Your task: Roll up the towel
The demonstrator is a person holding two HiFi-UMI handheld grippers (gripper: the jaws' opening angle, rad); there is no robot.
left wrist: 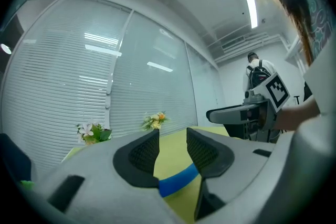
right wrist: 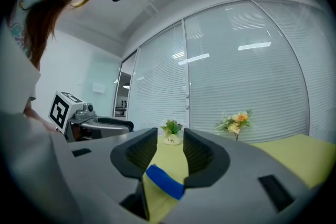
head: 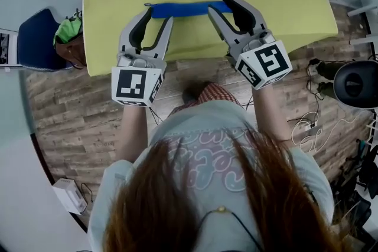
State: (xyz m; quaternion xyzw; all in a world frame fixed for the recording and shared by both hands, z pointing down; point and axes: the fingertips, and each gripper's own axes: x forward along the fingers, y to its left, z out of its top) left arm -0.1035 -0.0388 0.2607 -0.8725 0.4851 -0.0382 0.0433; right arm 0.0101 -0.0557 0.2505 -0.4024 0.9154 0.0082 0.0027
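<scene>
While the towel [head: 186, 9] lay as a tight blue roll on the table [head: 266, 3], long axis 9 to 3 o'clock in the head view, both claws stood open and empty: left gripper [head: 158, 15] by the roll's 9 o'clock end, right gripper [head: 218, 5] by its 3 o'clock end. Each gripper view showed the roll below the jaws, untouched. It sat at 12 o'clock from both, about equally near. Judgement: rolling looked complete; any further grip would need a reach down onto an end.
</scene>
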